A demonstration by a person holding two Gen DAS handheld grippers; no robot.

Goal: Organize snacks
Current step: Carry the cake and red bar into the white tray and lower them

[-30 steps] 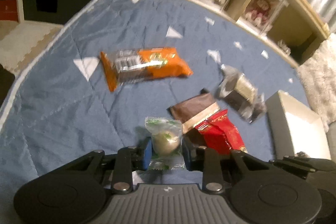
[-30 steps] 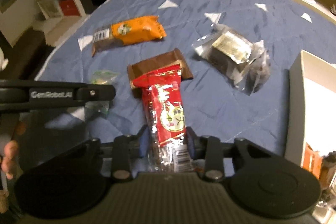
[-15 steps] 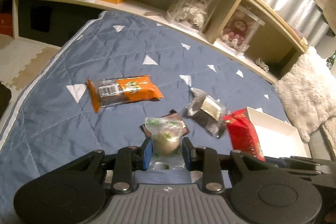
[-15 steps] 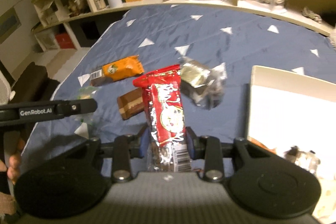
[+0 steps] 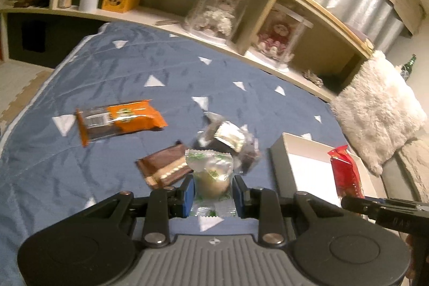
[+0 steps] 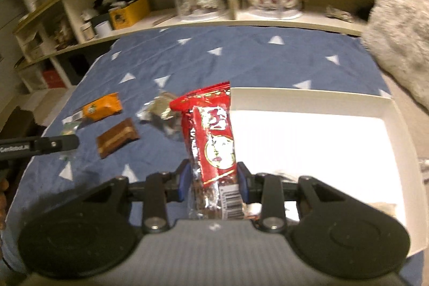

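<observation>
1. Right hand-held gripper (image 6: 211, 180) of mine is clamped on a red snack packet (image 6: 211, 133), long axis pointing forward, beside the white box (image 6: 308, 95).
2. Left hand-held gripper (image 5: 213, 190) grips a clear-wrapped round sweet (image 5: 211, 173), upright.
3. Orange packet (image 5: 120, 121), brown bar (image 5: 163, 168) and silver pack (image 5: 228, 136) lie on the blue bed cover (image 5: 107, 71).

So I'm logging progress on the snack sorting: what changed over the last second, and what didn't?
Both grippers rose off the blue quilt and swung right toward the white box. The right gripper carried the red packet off the brown bar to over the box's edge. The left gripper lifted the green-and-clear sweet. Nothing was let go. The orange packet, brown bar and silver packet stayed put.
</observation>
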